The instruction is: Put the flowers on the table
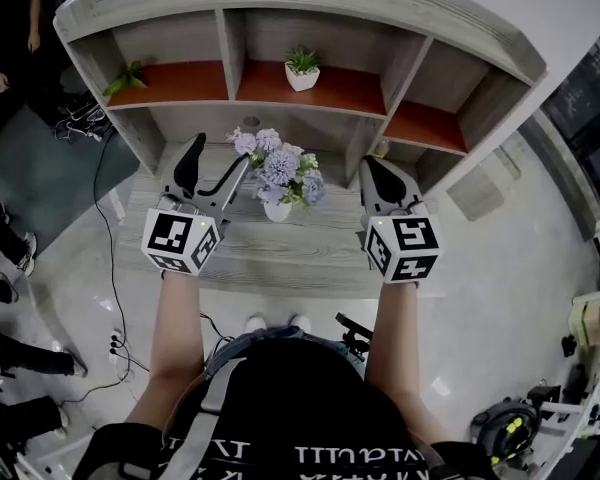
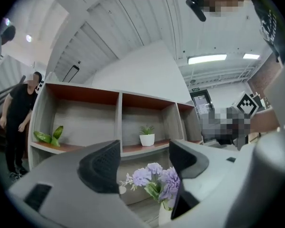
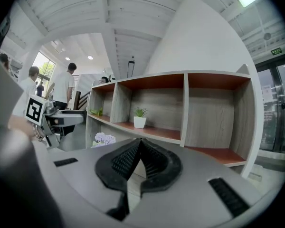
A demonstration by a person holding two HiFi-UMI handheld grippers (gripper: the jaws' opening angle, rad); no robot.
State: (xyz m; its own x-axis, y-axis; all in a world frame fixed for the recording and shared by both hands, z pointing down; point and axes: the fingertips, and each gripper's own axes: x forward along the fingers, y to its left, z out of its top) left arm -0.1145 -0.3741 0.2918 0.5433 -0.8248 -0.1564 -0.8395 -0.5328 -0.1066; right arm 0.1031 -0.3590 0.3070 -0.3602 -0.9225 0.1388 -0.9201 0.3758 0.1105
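Observation:
A bunch of purple flowers (image 1: 278, 173) in a small white pot (image 1: 277, 210) stands upright on the grey wooden table (image 1: 280, 253), just in front of the shelf unit. My left gripper (image 1: 220, 178) is open at the flowers' left side, its tips close to the blooms. In the left gripper view the flowers (image 2: 154, 177) show beyond the gap between the jaws of the left gripper (image 2: 142, 160), and no pad presses on them. My right gripper (image 1: 380, 180) hovers to the right of the flowers, shut and empty. The right gripper (image 3: 138, 151) sees the flowers (image 3: 103, 138) far to its left.
A wooden shelf unit (image 1: 230, 43) with red-brown boards rises behind the table. It holds a small green plant in a white pot (image 1: 302, 70) and a leafy sprig (image 1: 128, 78). People stand at the left (image 1: 5, 28). Cables (image 1: 110, 298) run over the floor.

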